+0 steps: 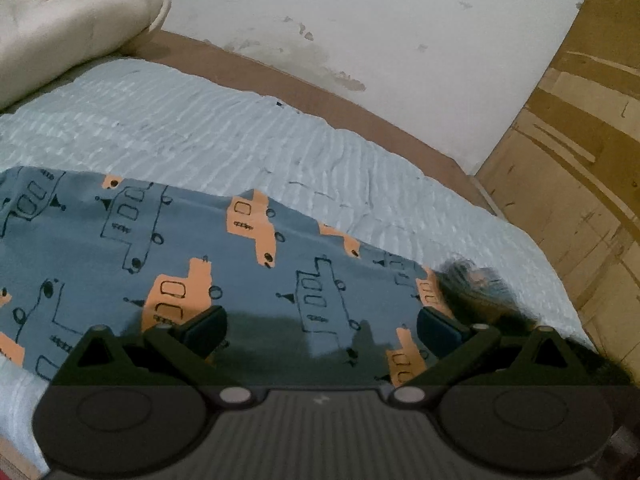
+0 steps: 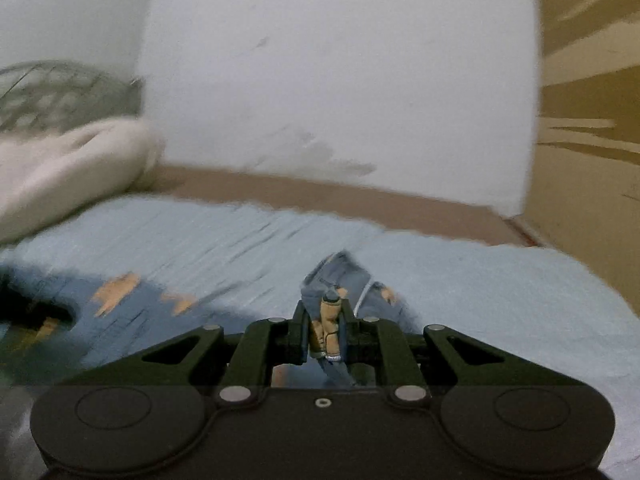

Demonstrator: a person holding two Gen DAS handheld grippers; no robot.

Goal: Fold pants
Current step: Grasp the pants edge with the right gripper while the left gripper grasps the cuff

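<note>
The pants (image 1: 192,256), blue-grey with orange trucks, lie across the lower half of the left wrist view on a pale blue bedspread (image 1: 240,128), and the left gripper (image 1: 322,330) hangs over them with its jaws wide apart and nothing between. In the blurry right wrist view, the right gripper (image 2: 326,330) at bottom centre is clamped on a bunched bit of the pants (image 2: 340,276). A cream pillow (image 1: 68,20) sits upper left.
</note>
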